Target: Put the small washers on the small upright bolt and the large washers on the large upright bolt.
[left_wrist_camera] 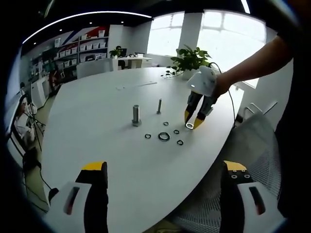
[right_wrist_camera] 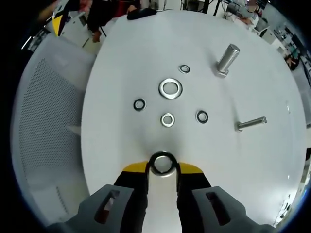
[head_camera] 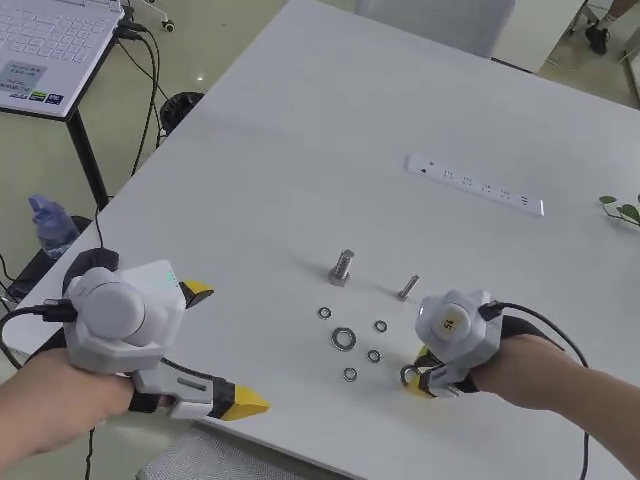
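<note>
A large bolt (head_camera: 341,268) and a thinner small bolt (head_camera: 408,288) stand head-down on the white table (head_camera: 300,150). In front of them lie one large washer (head_camera: 343,339) and several small washers (head_camera: 373,356). My right gripper (head_camera: 414,380) hovers just right of the washers, shut on a metal washer (right_wrist_camera: 162,163) pinched between its yellow tips; that washer looks about as wide as the large one. The bolts show ahead of it as large bolt (right_wrist_camera: 227,60) and small bolt (right_wrist_camera: 251,124). My left gripper (head_camera: 222,347) stands open near the table's front left edge, with nothing between its fingers.
A white power strip (head_camera: 475,184) lies beyond the bolts. A laptop (head_camera: 50,50) sits on a side stand at the far left, with a water bottle (head_camera: 48,222) below it. A grey mesh chair (right_wrist_camera: 48,121) stands at the table's near edge.
</note>
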Available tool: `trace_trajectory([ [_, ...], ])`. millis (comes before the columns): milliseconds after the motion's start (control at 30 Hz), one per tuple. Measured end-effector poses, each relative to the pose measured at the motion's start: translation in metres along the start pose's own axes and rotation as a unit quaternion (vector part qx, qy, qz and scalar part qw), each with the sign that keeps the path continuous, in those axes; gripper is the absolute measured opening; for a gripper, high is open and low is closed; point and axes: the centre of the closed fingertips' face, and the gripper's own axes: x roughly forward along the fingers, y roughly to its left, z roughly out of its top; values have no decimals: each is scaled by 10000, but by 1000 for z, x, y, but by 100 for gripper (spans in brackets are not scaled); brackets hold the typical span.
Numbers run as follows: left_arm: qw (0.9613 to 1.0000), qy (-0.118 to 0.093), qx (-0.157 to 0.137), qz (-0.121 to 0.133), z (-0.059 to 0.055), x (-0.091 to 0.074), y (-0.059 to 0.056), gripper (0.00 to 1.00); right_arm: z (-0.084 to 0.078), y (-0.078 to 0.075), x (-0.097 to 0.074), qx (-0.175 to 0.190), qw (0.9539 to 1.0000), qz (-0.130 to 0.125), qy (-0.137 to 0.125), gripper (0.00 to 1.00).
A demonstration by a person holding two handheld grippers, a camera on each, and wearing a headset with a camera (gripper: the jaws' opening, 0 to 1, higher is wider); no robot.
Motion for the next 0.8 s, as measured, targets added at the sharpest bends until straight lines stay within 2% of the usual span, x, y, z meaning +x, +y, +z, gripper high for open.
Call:
trace_trajectory([
  [267,10000,86,-29,-35,-4,1,1,96,5,-6,-12,187,9997,107,-123,21],
  [567,10000,68,-7,-2,-1,0,4,96,6,-14,-21,133,9998,18,-171,21],
  [800,9999,36,89,-46,2,3,3,95,9,-28,-35,167,9995,-102,-241,21],
])
